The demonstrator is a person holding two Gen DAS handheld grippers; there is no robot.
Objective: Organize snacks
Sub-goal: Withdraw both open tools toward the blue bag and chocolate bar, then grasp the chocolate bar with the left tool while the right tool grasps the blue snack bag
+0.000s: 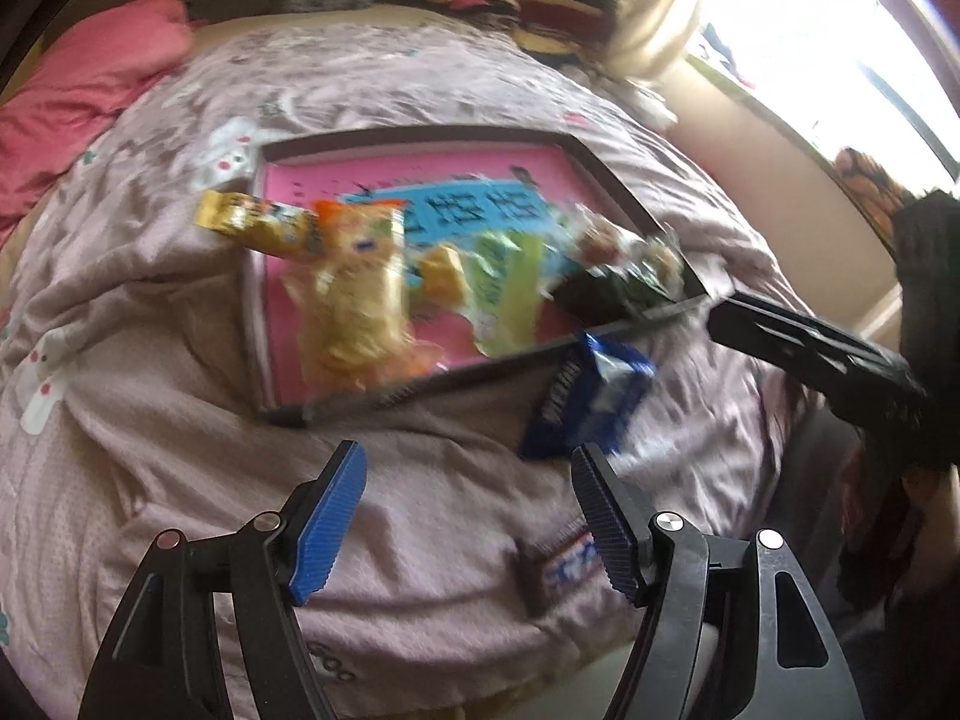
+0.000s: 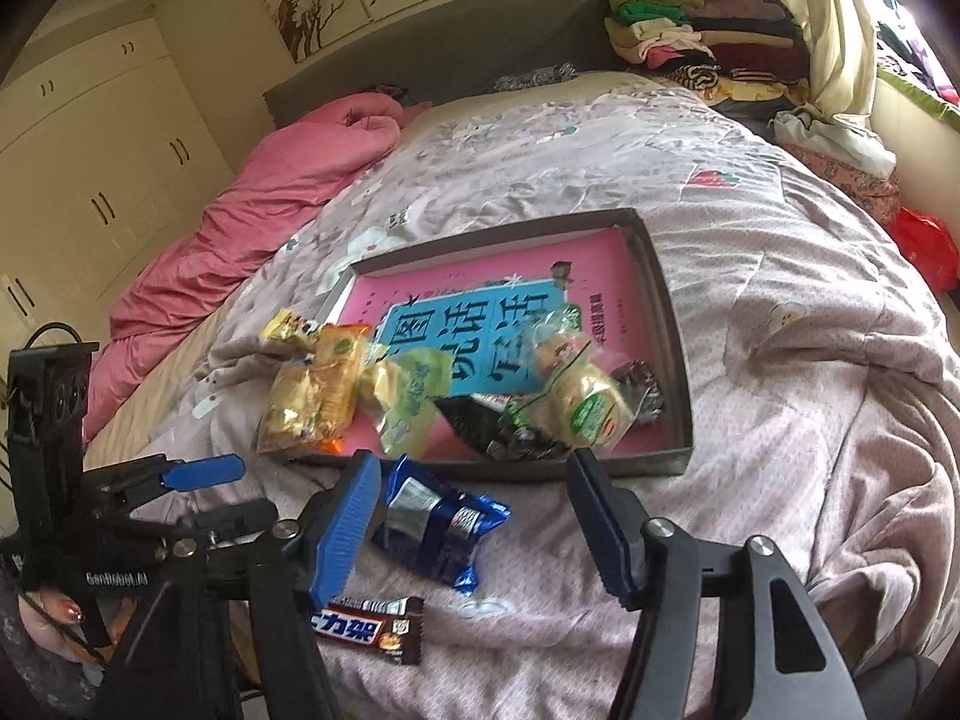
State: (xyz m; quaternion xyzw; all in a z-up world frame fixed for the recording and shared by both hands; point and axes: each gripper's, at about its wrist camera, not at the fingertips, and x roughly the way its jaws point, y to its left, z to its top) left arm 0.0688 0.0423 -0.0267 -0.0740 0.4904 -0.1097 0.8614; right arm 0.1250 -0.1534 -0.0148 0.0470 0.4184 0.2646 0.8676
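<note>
A shallow dark-rimmed box (image 2: pixel 675 354) with a pink and blue printed floor lies on the bed, also in the left wrist view (image 1: pixel 606 171). Several snack packs lie in it or over its near rim: an orange cracker pack (image 2: pixel 312 390) (image 1: pixel 354 294), a green pack (image 2: pixel 408 402) (image 1: pixel 510 288), a round bun pack (image 2: pixel 576 390) and a dark pack (image 1: pixel 606 294). A blue foil pack (image 2: pixel 438 531) (image 1: pixel 585 402) and a chocolate bar (image 2: pixel 369 627) (image 1: pixel 570 567) lie on the quilt before the box. My left gripper (image 1: pixel 468 522) and right gripper (image 2: pixel 474 528) are open and empty, over the quilt.
The bed is covered by a mauve quilt (image 2: pixel 780 450) with a pink duvet (image 2: pixel 252 198) on its left. Folded clothes (image 2: pixel 690 30) are stacked by the headboard. A white wardrobe (image 2: pixel 90 150) stands to the left. A bright window (image 1: pixel 840 48) is at the right.
</note>
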